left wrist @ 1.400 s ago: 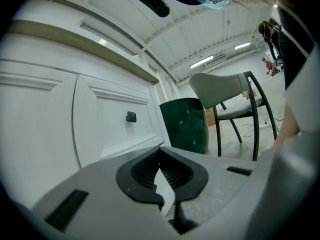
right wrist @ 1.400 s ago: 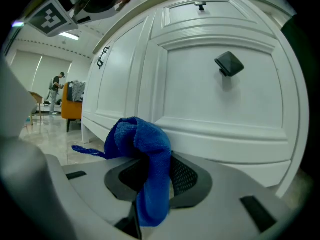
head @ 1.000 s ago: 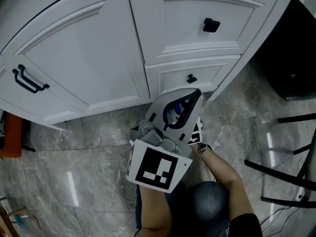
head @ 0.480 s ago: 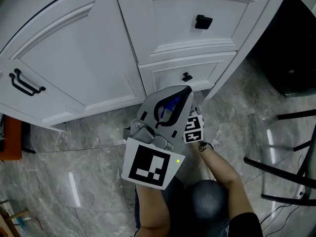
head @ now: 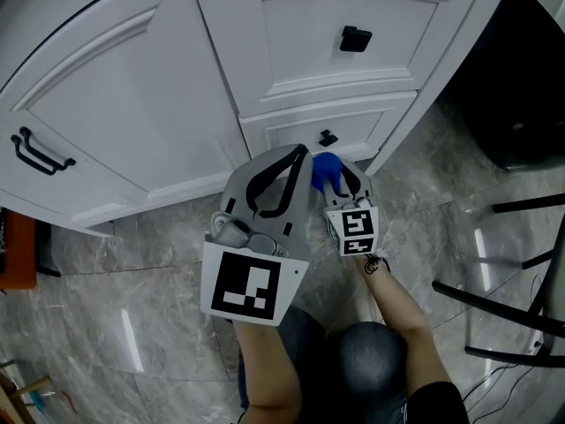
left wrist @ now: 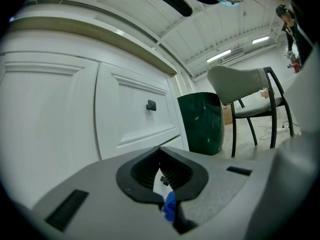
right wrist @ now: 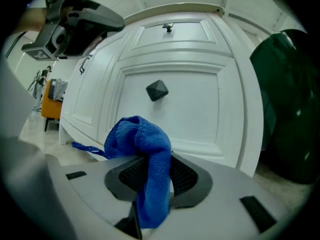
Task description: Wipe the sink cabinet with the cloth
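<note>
We're gripping the blue cloth (right wrist: 145,149) w/ the right gripper (right wrist: 152,160). Its fingers are clamped shut on the cloth, which is bunching over the tips & hanging down btw them. The cloth is sitting just in front of the lower drawer (head: 353,120) of the sink cabinet (head: 291,25), near the knob (head: 328,137), contact not clear yet. The left gripper (head: 298,155) is hovering alongside, fingers closed, nothing pinched as far as we're seeing. To wipe well, we're thinking: press the bunched part flat on the panel, sweep along the mouldings, go round the knob, and keep the left gripper clear.
</note>
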